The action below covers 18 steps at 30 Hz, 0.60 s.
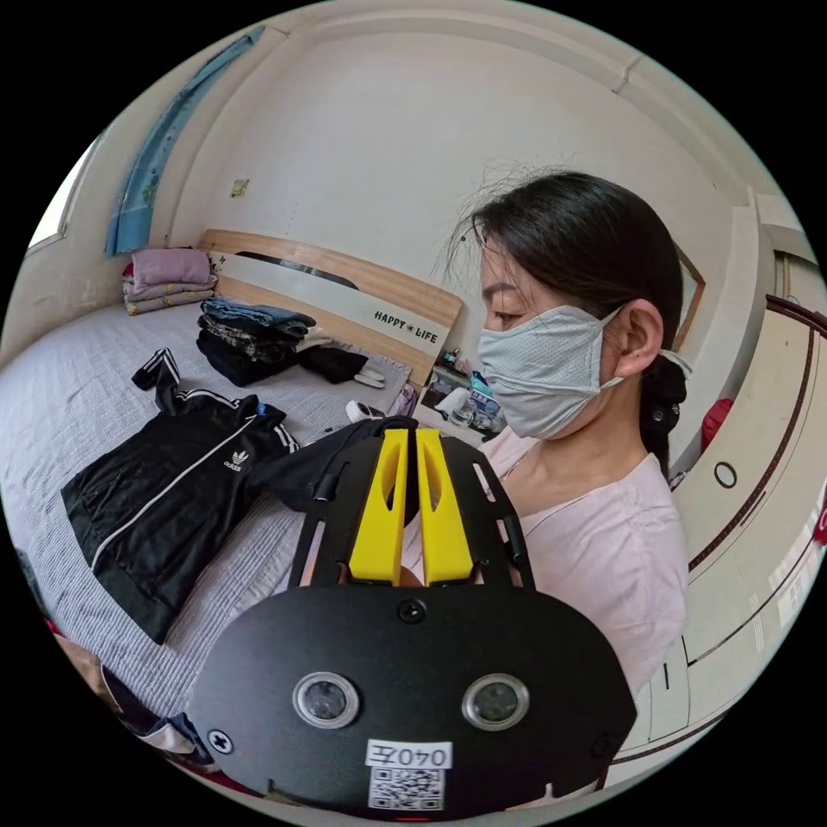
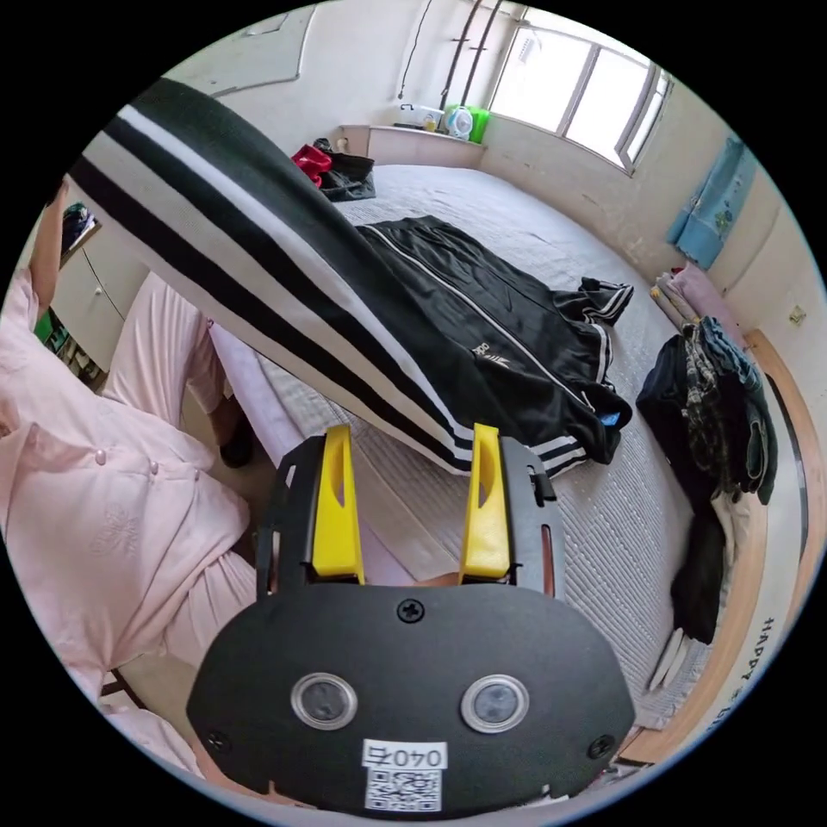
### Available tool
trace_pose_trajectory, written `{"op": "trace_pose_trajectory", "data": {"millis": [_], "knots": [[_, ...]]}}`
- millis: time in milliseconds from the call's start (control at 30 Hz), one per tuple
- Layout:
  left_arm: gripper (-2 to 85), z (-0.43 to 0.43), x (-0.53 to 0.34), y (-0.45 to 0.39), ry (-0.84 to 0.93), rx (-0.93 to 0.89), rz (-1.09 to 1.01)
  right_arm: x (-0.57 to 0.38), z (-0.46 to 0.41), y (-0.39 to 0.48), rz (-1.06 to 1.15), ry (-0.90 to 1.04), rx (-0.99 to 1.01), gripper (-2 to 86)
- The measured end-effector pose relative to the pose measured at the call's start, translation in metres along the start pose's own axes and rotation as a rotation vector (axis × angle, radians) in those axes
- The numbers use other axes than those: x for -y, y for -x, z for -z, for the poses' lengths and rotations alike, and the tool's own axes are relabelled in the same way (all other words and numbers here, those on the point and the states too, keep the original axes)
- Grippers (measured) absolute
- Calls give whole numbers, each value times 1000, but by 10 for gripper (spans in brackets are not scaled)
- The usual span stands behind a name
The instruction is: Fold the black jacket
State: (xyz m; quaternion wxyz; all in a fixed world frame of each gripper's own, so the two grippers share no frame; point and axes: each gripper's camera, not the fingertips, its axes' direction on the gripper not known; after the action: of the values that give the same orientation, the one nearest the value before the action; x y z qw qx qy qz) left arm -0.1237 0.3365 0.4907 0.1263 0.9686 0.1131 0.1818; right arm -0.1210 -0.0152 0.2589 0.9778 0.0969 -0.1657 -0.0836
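A: where's the black jacket lying rn?
B: it's lying spread on the bed, zip side up. one striped sleeve is getting lifted off it.
A: tongs?
B: left tongs are pinching the sleeve end, jaws nearly touching. right tongs are gaping wide w/ nothing between, sleeve running just beyond them.

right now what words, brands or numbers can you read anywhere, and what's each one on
"HAPPY LIFE", with a small mark between the two words: on the pale band of the wooden headboard.
Chest logo on the black jacket: a white emblem; the lettering under it is too small to read.
White sticker below the two round lenses: short print above a code square, too small to read reliably.
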Motion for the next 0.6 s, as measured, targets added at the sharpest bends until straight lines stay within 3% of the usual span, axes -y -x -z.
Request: {"op": "trace_pose_trajectory", "data": {"millis": [133, 267, 400, 600], "knots": [[-9, -7, 4, -8, 4, -6, -4, 3, -26, 23, 78, -34, -109, 96], [-9, -10, 11, -14, 28, 28, -1, -7, -36, 30, 181, 32, -366, 2], [-10, -10, 7, -15, 67, 35, 13, -16, -14, 15, 250, 77, -219, -7], [-10, 0, 18, 21, 69, 122, 124, 3, -31, 22, 400, 203, -177, -6]]}}
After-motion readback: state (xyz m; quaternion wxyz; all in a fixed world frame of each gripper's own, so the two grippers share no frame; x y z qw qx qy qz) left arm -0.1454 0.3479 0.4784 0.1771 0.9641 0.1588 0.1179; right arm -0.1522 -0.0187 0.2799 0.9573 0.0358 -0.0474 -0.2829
